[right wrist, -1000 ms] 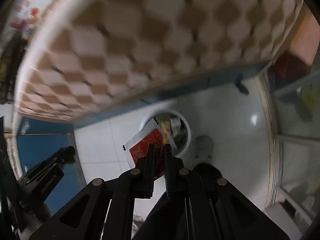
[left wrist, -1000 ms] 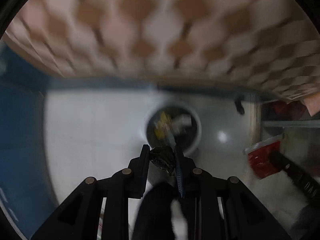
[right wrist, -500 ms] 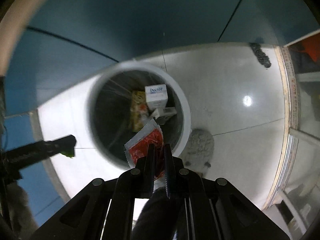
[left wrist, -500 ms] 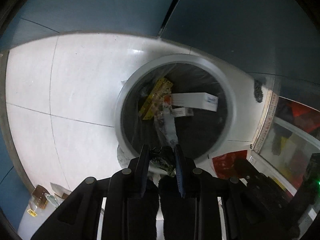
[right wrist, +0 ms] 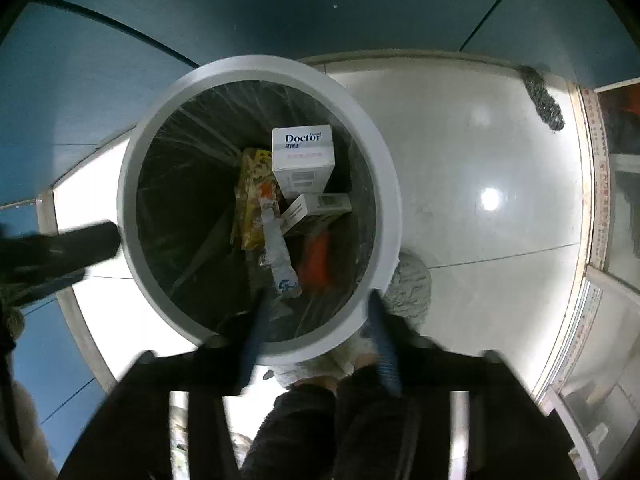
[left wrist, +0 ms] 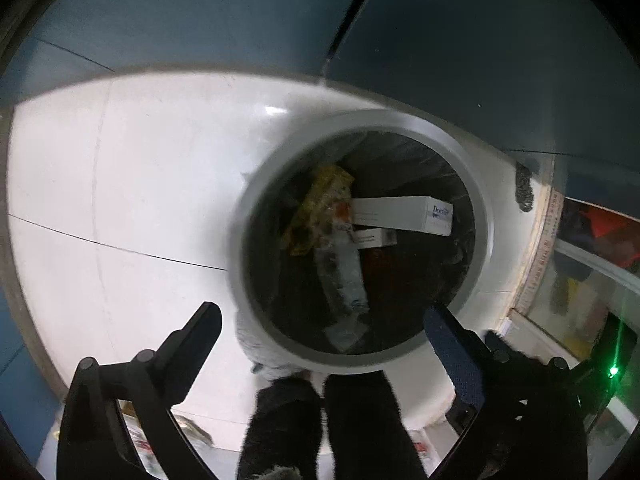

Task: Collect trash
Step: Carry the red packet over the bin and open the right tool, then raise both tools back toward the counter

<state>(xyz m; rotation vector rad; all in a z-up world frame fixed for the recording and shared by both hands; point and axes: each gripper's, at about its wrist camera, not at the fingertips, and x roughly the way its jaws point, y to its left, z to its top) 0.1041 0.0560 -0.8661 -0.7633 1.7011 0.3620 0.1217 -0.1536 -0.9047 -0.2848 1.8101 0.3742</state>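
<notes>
A round grey trash bin (left wrist: 482,216) (right wrist: 388,200) with a clear liner stands on the white floor below both grippers. Inside lie a white "Doctor" box (right wrist: 302,152) (left wrist: 404,214), a smaller box (right wrist: 316,206), a yellow wrapper (right wrist: 252,196) (left wrist: 320,204), a clear wrapper (right wrist: 280,256) (left wrist: 346,276) and a red packet (right wrist: 316,260). My left gripper (left wrist: 322,322) is open and empty above the bin's near rim. My right gripper (right wrist: 316,320) is open and empty over the near rim.
Blue wall panels (right wrist: 280,8) rise behind the bin. A dark patch (right wrist: 544,100) lies on the floor at the back right. A glass-fronted cabinet (left wrist: 580,280) stands at right. The other gripper (right wrist: 52,252) shows at left. Furry slippers (right wrist: 408,284) stand beside the bin.
Both grippers have opened. The dark wrapper left the left gripper and the red packet left the right gripper; the red packet now lies in the bin. The bin looks closer.
</notes>
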